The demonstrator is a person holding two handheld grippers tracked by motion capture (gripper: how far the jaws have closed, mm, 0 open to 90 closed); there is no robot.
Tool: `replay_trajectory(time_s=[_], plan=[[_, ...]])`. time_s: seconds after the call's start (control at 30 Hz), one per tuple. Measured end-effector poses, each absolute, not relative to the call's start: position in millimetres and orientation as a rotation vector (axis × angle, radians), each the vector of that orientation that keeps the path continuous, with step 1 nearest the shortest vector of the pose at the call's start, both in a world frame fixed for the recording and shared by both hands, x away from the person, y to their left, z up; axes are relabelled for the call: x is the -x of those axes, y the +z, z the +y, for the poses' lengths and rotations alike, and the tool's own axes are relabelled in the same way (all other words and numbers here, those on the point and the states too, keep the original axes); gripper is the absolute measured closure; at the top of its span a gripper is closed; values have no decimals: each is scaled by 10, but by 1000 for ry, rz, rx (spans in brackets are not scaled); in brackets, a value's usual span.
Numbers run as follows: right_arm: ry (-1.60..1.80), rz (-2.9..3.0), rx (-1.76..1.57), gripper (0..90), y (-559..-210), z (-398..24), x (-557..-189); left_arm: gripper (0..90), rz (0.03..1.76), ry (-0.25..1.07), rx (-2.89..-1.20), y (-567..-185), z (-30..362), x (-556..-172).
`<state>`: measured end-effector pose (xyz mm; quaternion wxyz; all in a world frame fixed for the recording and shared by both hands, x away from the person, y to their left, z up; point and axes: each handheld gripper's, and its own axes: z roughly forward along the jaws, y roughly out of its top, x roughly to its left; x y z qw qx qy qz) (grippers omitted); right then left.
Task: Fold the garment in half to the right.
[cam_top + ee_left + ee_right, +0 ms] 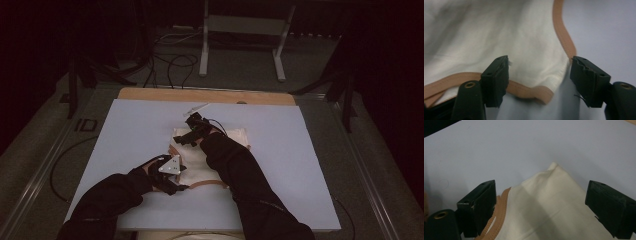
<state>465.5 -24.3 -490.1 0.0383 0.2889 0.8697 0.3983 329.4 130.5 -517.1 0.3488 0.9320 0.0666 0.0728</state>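
The left gripper point(176, 186) is open around the near corner of the cream cloth bag point(499, 37), not pinching it. The bag looks soft, light and floppy. Its tan strap edge point(564, 32) is good to grab. It lies flat mid-table, pointing away. The right gripper point(186, 140) is open over the far corner.

bare blue board point(125, 130) lies open all around the cloth point(235, 137).
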Motion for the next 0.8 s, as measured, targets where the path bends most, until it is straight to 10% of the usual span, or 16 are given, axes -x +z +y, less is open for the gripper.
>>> replay_trajectory(time_s=[0.8], plan=[[1206,2681,-906,100,-4966,-135,-4750,813,227,197,-2407,-5176,1210,-3499]])
